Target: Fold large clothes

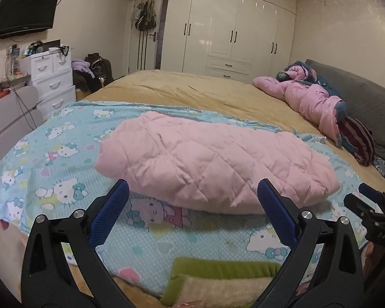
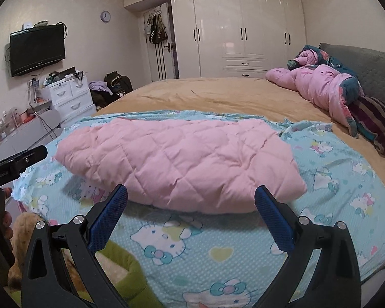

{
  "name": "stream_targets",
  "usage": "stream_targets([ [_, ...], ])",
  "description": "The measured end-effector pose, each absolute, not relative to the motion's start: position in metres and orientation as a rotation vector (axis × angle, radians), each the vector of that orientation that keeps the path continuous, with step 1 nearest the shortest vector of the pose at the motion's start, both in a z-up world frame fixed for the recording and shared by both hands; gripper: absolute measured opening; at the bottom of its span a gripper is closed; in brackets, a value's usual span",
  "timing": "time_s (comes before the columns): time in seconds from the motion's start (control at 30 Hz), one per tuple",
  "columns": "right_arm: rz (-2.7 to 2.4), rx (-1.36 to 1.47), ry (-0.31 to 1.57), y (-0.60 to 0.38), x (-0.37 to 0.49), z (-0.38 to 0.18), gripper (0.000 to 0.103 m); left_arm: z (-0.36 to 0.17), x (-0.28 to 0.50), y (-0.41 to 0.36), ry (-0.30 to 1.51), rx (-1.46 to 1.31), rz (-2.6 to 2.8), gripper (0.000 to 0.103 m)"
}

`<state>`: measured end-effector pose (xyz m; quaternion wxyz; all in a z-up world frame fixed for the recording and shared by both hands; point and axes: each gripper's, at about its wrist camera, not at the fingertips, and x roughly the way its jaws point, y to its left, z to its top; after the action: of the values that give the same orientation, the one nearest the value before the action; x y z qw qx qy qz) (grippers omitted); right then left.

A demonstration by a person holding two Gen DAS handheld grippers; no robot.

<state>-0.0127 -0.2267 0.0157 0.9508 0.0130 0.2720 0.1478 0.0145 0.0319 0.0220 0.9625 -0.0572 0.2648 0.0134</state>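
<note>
Left wrist: pink quilted garment [image 1: 213,164] folded; both jaws wide; far edge prob. hidden.

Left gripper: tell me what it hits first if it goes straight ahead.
The left gripper, jaws open, would probably meet the near edge of the pink quilted garment lying on the sheet; depth is unclear.

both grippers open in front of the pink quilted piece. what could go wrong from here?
1. The pink quilted garment is puffy and thick; a pinch by the left gripper or right gripper may catch only the top layer, so the fold could spring open.
2. It lies on the loose Hello Kitty sheet; a low grasp could snag that sheet and drag it along.
</note>
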Motion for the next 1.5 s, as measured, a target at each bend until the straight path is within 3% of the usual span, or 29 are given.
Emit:
stream_targets([
  [0.37,0.295,0.019,0.627,-0.215,-0.020,-0.016,0.099,-0.003,0.001,0.026,0.587,-0.102,0.049,0.094],
  [1.5,0.318,0.018,0.626,-0.208,-0.020,-0.014,0.099,-0.012,0.003,0.027,0.612,-0.111,0.071,0.094],
])
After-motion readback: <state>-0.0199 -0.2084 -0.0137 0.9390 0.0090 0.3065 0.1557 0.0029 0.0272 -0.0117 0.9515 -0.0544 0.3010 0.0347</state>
